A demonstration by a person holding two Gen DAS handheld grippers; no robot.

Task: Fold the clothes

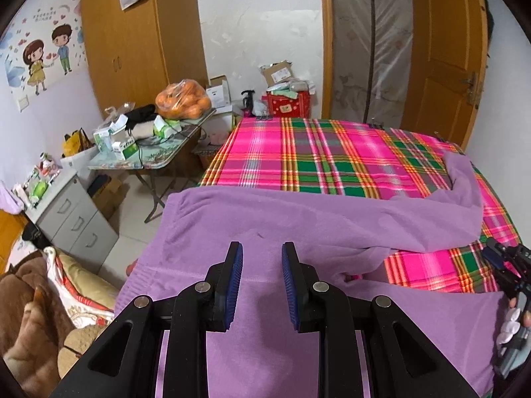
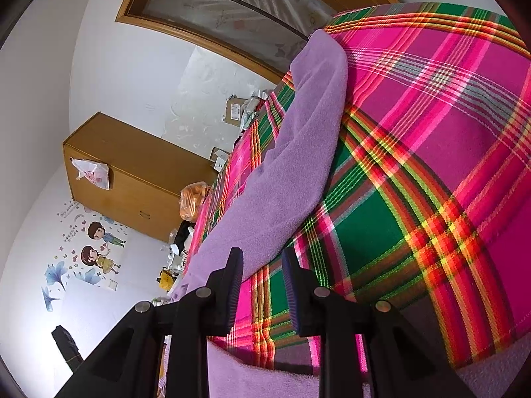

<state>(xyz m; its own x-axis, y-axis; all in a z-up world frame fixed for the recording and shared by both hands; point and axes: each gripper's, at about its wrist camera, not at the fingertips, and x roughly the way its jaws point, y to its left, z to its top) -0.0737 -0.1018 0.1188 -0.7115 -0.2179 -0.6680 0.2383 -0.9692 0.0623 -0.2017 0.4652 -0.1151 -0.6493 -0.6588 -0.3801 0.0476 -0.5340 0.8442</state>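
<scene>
The purple sweater (image 1: 298,219) lies spread across the near part of the bed (image 1: 332,152), over its pink-and-green plaid sheet, with one sleeve (image 1: 461,182) trailing toward the bed's far right side and the hem edge hanging at the left side of the mattress.

The left gripper (image 1: 262,285) hovers above the sweater's body with its jaws partly apart and nothing between the blue pads; knit shows through the gap. The right gripper (image 2: 262,292), seen tilted in its own view, sits low over the sheet just beside the sleeve (image 2: 298,152), jaws likewise partly apart and empty, as far as I can tell.

Risks, as I judge them: a pinch taken now could catch the sheet along with the knit (the two lie flat together), dragging the bedding into the fold. Grabbing a single layer of the sweater rather than both would leave the fold lopsided. The overhanging edge could also slide off the bed if the cloth is tugged leftward.

Count: one sweater, two grippers, one bed, one folding surface (image 1: 172,152) crowded with boxes, and one bag of oranges (image 1: 182,99).
</scene>
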